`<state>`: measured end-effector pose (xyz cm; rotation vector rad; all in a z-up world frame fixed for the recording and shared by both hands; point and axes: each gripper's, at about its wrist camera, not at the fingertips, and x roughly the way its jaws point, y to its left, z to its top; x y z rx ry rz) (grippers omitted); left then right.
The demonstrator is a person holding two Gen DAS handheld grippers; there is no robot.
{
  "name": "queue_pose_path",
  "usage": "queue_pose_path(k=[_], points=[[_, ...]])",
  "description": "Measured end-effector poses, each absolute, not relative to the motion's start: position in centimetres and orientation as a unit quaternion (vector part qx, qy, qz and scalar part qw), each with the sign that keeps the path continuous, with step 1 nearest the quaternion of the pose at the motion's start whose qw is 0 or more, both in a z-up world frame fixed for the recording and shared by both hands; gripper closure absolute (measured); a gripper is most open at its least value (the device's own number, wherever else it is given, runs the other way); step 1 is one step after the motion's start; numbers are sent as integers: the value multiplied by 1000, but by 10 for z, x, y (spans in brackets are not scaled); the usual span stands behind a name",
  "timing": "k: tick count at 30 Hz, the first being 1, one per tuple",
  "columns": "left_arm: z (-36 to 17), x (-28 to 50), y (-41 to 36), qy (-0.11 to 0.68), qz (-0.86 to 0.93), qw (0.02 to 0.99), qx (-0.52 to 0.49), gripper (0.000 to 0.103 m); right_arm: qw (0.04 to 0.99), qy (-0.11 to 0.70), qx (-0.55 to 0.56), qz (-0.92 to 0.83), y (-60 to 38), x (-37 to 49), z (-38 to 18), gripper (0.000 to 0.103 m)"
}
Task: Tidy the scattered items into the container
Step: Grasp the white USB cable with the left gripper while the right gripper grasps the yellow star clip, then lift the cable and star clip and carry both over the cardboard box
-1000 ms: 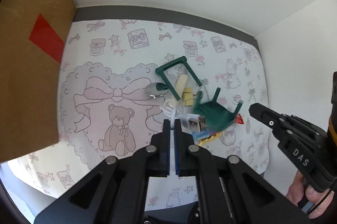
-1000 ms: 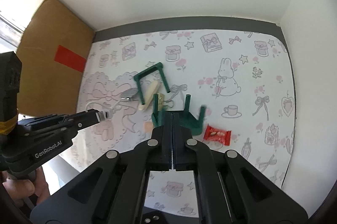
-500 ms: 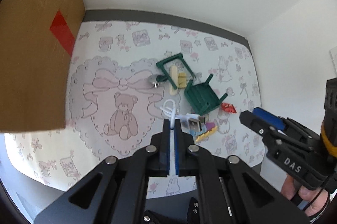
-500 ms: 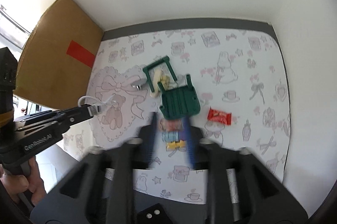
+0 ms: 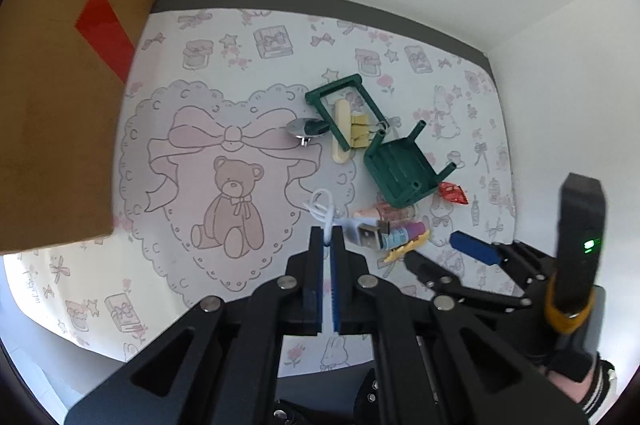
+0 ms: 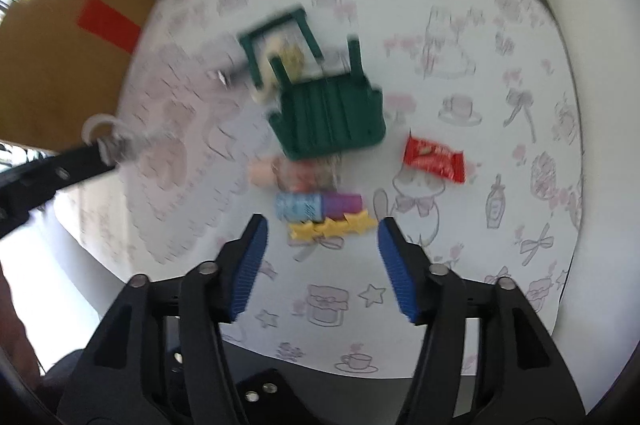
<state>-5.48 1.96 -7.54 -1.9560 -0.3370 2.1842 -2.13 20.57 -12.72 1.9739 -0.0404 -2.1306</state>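
My left gripper (image 5: 327, 239) is shut on a white USB cable (image 5: 352, 225) and holds it above the patterned mat; it also shows in the right wrist view (image 6: 108, 135). My right gripper (image 6: 322, 225) is open and empty, just short of a yellow star clip (image 6: 332, 228) and a blue-purple tube (image 6: 318, 206). A green toy chair (image 6: 328, 117) lies tipped over beyond them. A red candy wrapper (image 6: 434, 160) lies to its right. The cardboard box (image 5: 60, 85) stands at the left.
A green frame (image 5: 342, 105) with a cream stick (image 5: 341, 135) and a yellow binder clip (image 5: 360, 131) lies behind the chair, next to a metal knob (image 5: 302, 129). A pink tube (image 6: 280, 171) lies by the chair. White walls close the back and right.
My right gripper has opened and pulled back toward the mat's front, now over the star clip and tube. My left gripper has drawn back with the cable, and the box looms larger.
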Motion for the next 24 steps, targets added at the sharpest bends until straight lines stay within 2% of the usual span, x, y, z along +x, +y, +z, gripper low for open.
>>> queue_pose_path(k=[3, 11, 13, 14, 24], points=[[-84, -59, 22, -114, 730, 93, -667, 100, 121, -9, 686, -718, 206, -24, -141, 33], [-101, -64, 27, -108, 714, 91, -685, 100, 131, 33, 700, -701, 196, -24, -163, 27], [-101, -64, 28, -105, 714, 92, -686, 100, 126, 48, 699, -702, 194, -23, -163, 32], [-102, -63, 29, -104, 713, 93, -687, 100, 124, 54, 697, -704, 194, -22, -161, 42], [-91, -55, 29, -98, 721, 97, -679, 100, 139, 37, 688, -711, 203, -18, -142, 43]])
